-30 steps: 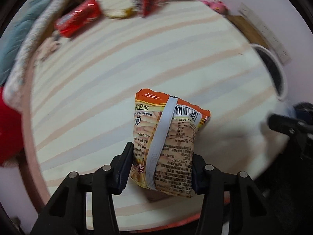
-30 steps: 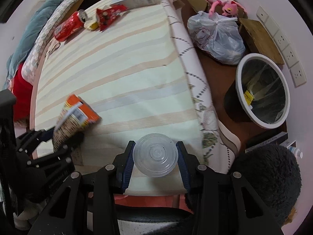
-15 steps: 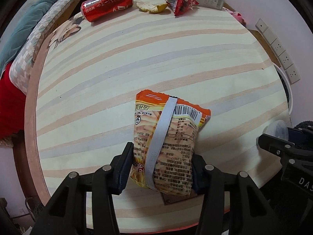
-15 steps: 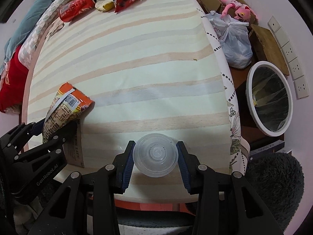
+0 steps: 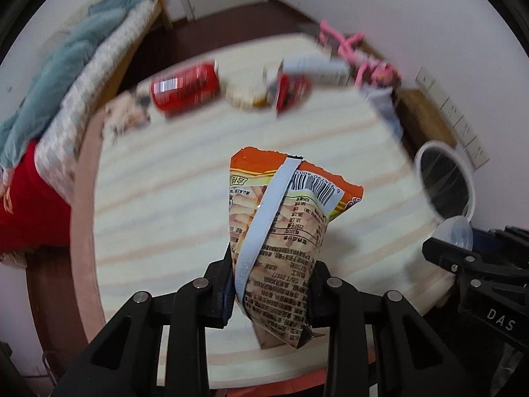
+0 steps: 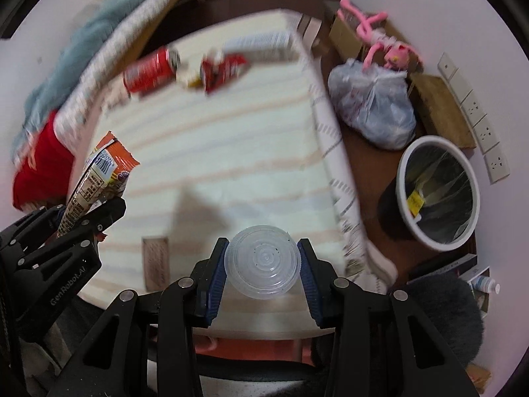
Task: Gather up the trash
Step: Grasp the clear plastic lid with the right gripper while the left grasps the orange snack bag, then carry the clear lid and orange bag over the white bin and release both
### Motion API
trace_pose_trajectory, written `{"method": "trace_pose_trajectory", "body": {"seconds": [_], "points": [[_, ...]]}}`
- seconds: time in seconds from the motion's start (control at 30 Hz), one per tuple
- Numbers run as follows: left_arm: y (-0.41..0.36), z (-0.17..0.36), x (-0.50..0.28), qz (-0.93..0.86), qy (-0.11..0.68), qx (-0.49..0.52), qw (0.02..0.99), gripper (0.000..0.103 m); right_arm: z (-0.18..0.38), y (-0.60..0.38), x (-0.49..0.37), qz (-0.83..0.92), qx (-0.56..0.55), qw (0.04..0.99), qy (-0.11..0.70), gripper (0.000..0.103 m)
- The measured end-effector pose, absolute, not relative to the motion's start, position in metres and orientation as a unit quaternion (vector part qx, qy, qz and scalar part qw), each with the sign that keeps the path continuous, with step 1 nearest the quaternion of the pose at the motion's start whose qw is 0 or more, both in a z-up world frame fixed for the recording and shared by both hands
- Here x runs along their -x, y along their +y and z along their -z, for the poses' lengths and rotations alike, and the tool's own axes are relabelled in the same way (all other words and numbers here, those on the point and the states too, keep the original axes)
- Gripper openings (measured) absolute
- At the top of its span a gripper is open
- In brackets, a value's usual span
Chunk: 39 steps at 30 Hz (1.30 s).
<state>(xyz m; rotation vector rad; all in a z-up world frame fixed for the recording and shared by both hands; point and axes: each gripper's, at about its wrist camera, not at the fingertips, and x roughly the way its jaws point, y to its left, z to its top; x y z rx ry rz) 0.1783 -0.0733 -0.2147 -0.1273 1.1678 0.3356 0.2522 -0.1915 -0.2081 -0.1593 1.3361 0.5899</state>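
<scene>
1. striped bed (image 6: 231, 152), white bin (image 6: 438, 192) on the floor beside it.
2. left gripper (image 5: 271, 292) clamped on snack bag (image 5: 281, 241) low down, above the bed; light, crinkly, likely slippery.
3. right gripper (image 6: 263, 266) pinches clear plastic cup (image 6: 263, 261) by its sides, above the bed edge nearest the bin; thin, crushable, needs gentle hold.

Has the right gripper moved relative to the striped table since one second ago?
Yes. The right gripper, shut on the plastic cup, has risen; the striped table and bin look farther below.

Striped mattress (image 6: 231, 152) middle is wide open; red drink can (image 6: 150, 71) and torn red wrapper (image 6: 223, 66) crowd the far end; white-rimmed round bin (image 6: 438, 190) stands unobstructed on the floor.
</scene>
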Motion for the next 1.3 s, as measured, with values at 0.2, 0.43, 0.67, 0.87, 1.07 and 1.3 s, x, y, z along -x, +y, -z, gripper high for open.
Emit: {"method": "trace_pose_trajectory", "body": {"seconds": [0.2, 0.43, 0.67, 0.87, 1.07, 1.3], "points": [[-0.100, 0.159, -0.215, -0.133, 0.502, 0.036, 0.854, 0.028, 0.159, -0.228, -0.282, -0.265, 0.022, 0.774, 0.575, 0.044], [-0.153, 0.123, -0.277, -0.081, 0.471, 0.001, 0.879, 0.028, 0.120, -0.302, -0.327, -0.224, -0.027, 0.809, 0.543, 0.044], [-0.227, 0.134, -0.350, -0.008, 0.479, -0.035, 0.877, 0.028, 0.132, -0.399, -0.380, -0.143, -0.067, 0.827, 0.540, 0.044], [-0.294, 0.189, -0.414, 0.051, 0.525, -0.064, 0.847, 0.028, 0.195, -0.471, -0.428, -0.078, -0.083, 0.806, 0.581, 0.044], [-0.365, 0.276, -0.473, 0.108, 0.604, -0.107, 0.782, 0.028, 0.294, -0.529, -0.463, -0.027, -0.100, 0.756, 0.647, 0.044], [-0.402, 0.370, -0.507, 0.140, 0.685, -0.137, 0.702, 0.028, 0.383, -0.557, -0.481, -0.011, -0.137, 0.699, 0.701, 0.044]]}}
